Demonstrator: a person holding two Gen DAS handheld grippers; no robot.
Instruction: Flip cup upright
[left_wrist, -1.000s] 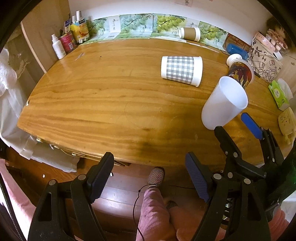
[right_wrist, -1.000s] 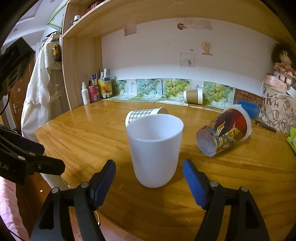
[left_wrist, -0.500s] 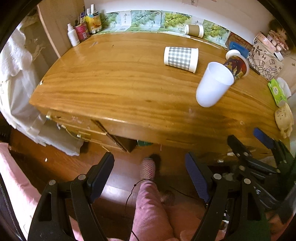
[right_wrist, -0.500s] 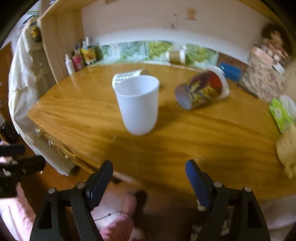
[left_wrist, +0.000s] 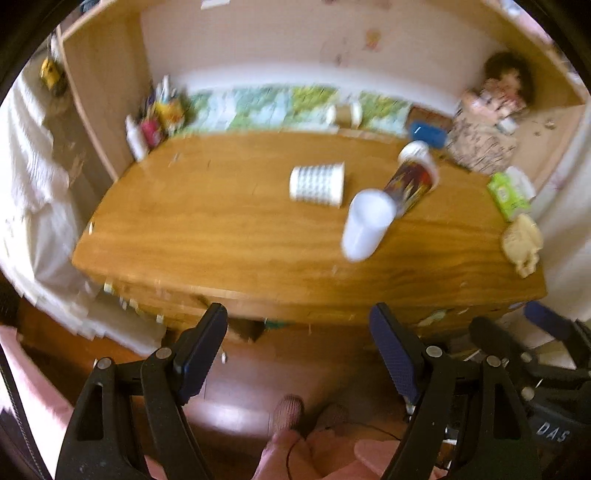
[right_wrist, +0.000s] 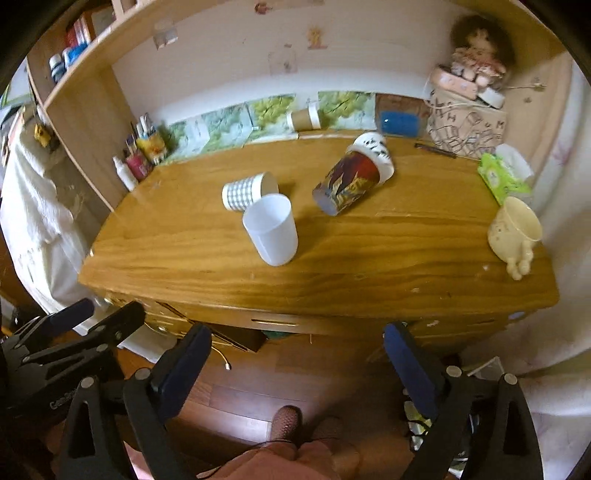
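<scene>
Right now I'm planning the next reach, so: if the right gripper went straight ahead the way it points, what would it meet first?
Probably the front edge of the wooden desk, near its drawer front; the open right gripper sits back over the floor. The upright white cup stands farther on, slightly left. Depth is uncertain.

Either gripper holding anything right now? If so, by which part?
Nothing is held. Left hand-held gripper and right hand-held gripper are both open, back off the desk; the white cup stands upright, untouched.
</scene>
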